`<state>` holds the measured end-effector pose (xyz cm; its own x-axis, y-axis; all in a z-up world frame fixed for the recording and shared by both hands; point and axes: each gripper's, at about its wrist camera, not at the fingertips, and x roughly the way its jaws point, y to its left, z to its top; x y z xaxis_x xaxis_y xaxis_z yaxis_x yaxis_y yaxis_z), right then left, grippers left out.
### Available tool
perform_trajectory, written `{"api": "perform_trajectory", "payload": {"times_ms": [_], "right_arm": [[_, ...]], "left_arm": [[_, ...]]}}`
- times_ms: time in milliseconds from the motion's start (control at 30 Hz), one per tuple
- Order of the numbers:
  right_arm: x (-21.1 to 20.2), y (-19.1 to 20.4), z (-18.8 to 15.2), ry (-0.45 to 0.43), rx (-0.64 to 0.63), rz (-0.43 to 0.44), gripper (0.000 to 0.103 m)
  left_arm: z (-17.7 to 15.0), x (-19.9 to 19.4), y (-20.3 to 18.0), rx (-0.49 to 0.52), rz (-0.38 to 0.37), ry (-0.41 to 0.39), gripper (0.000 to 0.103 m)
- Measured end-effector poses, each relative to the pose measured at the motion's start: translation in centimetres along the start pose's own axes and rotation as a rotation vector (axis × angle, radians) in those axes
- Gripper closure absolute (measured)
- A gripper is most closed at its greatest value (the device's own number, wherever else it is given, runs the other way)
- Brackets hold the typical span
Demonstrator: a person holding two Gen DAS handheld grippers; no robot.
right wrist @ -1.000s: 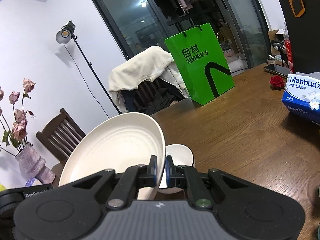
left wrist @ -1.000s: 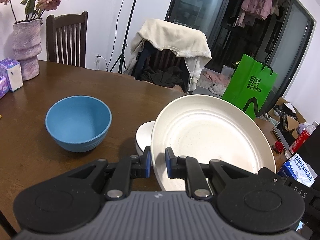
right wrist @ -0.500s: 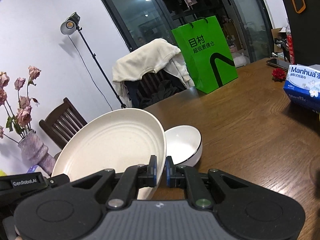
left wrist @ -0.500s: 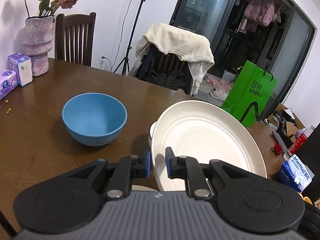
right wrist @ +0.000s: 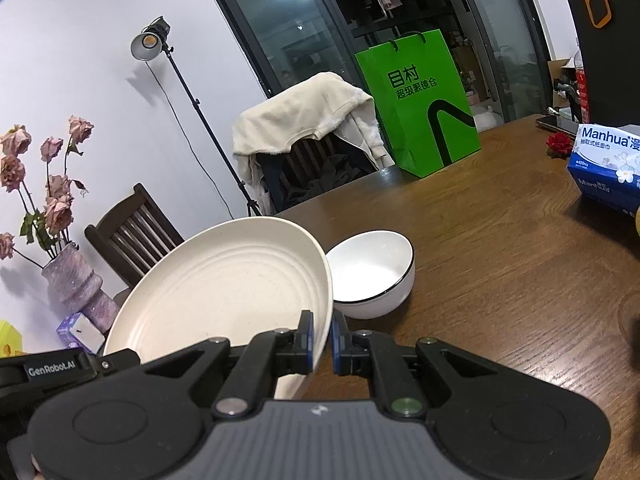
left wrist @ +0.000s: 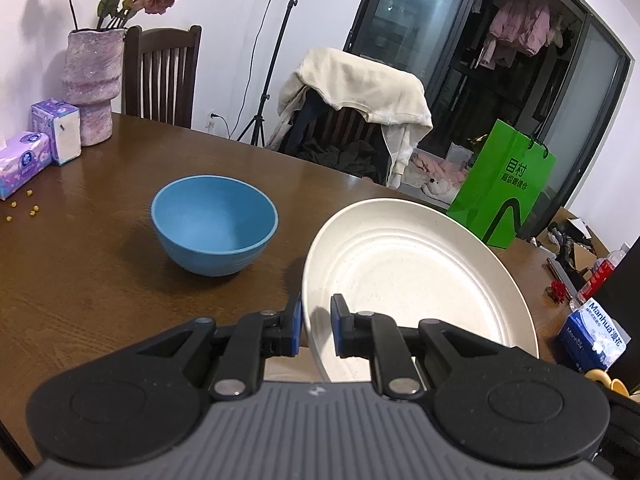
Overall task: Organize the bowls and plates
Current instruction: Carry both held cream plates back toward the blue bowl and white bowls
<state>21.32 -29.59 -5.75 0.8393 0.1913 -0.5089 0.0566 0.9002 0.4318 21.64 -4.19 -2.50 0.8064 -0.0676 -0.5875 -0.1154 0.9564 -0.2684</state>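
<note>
1. Both grippers are clamped on one cream plate [left wrist: 416,280]: the left gripper [left wrist: 316,330] pinches the plate's left rim, and the right gripper [right wrist: 321,342] pinches the opposite rim, each with a blue pad on either side of the edge.
2. The plate is held off the wooden table [left wrist: 80,288], tilted, with its ridged inside facing both cameras.
3. A blue bowl [left wrist: 214,224] stands upright on the table to the left of the plate, apart from it, with a strip of bare wood between them.
4. A white bowl [right wrist: 372,276] with a thin dark rim line sits on the table just past the plate's right edge; from the right wrist view the plate's rim overlaps its near side, and I cannot tell whether they touch.
5. Open wood stretches right of the white bowl toward a blue tissue box [right wrist: 604,168] near the table's right side.
6. A green paper bag [right wrist: 420,100] stands at the far table edge, well clear of the dishes.
7. At the far left a pink vase [left wrist: 94,84] and purple tissue packs [left wrist: 40,148] crowd the corner, with a few small yellow crumbs [left wrist: 24,208] beside them.
</note>
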Motion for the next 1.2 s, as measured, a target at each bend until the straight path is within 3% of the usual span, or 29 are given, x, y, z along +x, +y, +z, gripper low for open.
{"api": "perform_trajectory", "payload": {"times_ms": [1200], "right_arm": [[-1.5, 1.9, -4.1, 0.044, -0.075, 0.017, 0.093]], "left_arm": [[-3.1, -2.6, 3.8, -0.033, 0.02, -0.016, 0.088]]}}
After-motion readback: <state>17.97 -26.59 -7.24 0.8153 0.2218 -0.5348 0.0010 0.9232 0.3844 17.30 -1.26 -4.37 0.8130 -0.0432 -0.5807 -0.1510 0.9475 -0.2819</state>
